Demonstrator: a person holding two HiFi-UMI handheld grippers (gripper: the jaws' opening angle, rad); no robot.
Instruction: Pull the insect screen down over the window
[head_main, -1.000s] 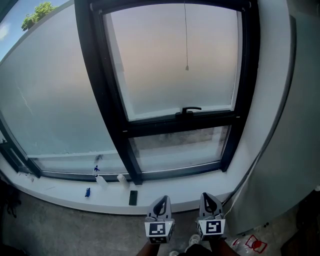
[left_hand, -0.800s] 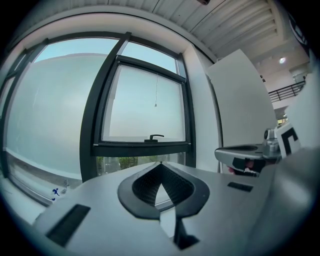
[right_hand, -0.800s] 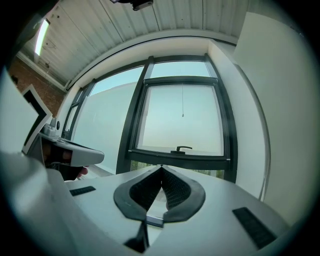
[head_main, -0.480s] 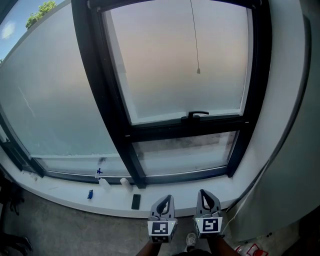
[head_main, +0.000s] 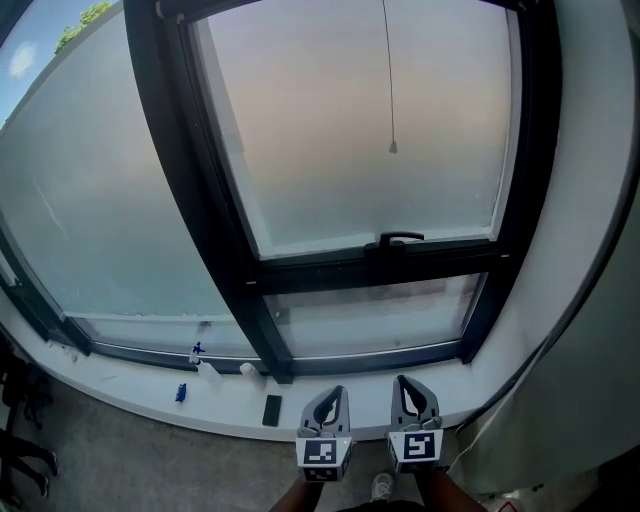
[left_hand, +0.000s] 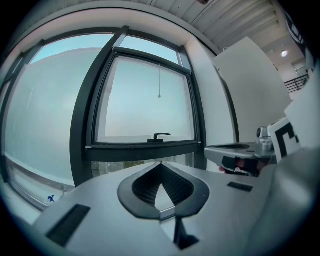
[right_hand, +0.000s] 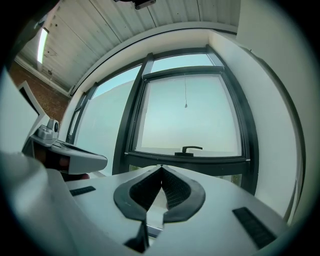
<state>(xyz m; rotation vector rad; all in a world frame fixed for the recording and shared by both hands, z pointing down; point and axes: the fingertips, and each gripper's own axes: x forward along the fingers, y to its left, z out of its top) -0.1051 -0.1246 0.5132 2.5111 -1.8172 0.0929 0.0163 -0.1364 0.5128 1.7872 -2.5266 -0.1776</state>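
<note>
The left gripper (head_main: 325, 406) and the right gripper (head_main: 414, 398) are clenched shut on nothing and held low side by side, because the screen's pull cord (head_main: 388, 80) hangs far off at 12 o'clock in the window (head_main: 372, 264), not yet reached.

Layout around window handle (head_main: 400, 238)
Cord (head_main: 393, 147) hangs straight above handle; sill (head_main: 130, 385) runs below it; small items (head_main: 205, 365) sit on sill, lower left of handle.

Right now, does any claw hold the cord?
No, the cord hangs free before the glass, and the left claw and right claw are shut and empty well below it.
</note>
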